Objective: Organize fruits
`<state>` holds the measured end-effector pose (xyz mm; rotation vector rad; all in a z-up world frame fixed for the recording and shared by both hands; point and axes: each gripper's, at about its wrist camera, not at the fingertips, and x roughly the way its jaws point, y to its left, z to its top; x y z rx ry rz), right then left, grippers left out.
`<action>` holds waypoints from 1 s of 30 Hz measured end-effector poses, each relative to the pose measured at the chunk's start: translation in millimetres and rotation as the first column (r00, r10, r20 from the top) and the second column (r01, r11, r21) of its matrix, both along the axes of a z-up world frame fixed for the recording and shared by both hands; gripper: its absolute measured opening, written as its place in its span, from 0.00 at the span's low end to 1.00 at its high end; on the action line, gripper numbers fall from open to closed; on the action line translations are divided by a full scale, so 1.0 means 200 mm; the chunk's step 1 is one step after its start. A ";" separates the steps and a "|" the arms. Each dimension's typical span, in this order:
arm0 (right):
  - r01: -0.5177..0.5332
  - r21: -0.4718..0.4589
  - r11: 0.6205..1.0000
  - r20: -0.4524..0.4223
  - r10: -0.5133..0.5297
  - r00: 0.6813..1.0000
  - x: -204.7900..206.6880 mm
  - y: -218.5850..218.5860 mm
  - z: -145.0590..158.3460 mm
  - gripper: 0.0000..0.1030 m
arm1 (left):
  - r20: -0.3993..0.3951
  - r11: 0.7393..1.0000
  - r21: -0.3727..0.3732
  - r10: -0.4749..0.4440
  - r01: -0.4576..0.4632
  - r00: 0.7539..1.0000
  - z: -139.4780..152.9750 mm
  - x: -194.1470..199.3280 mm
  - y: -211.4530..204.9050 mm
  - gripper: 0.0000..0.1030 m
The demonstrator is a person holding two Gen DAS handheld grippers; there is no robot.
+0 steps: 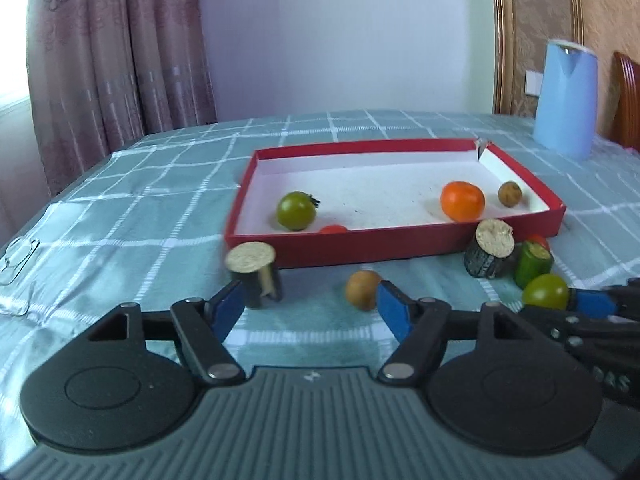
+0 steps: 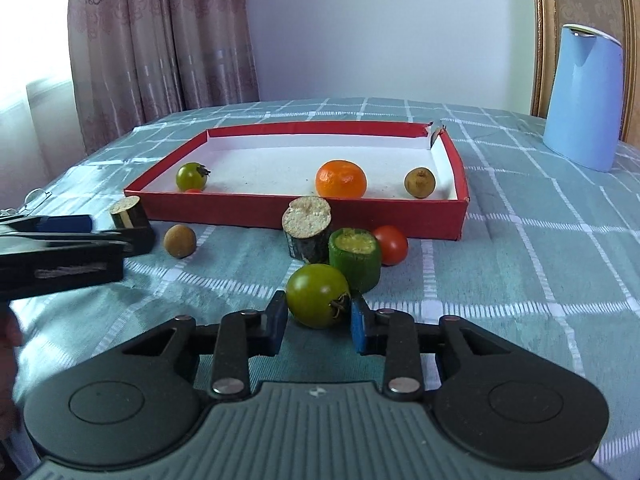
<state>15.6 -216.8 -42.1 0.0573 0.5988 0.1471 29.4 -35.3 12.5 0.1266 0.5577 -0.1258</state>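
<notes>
Pale wall (image 1: 340,32), mauve curtains (image 1: 120,52), checked teal tablecloth (image 1: 120,208), wooden chair (image 1: 628,96)

Glossy green tomato (image 2: 317,295); seemingly cardboard tray (image 2: 256,210).

Green tomato (image 2: 317,295) before red box (image 2: 459,216)

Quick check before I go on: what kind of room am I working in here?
Most likely a home dining or living room. The work surface is a table under a teal checked tablecloth, heavy patterned curtains cover a window behind it, and a blue jug stands beside a wooden chair.
</notes>
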 end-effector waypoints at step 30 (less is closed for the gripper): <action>0.046 -0.010 0.999 0.075 -0.045 0.996 -0.10 -0.09 0.14 0.30 | -0.075 0.999 -0.011 -0.045 0.044 0.996 -0.07 0.17 -0.18 0.24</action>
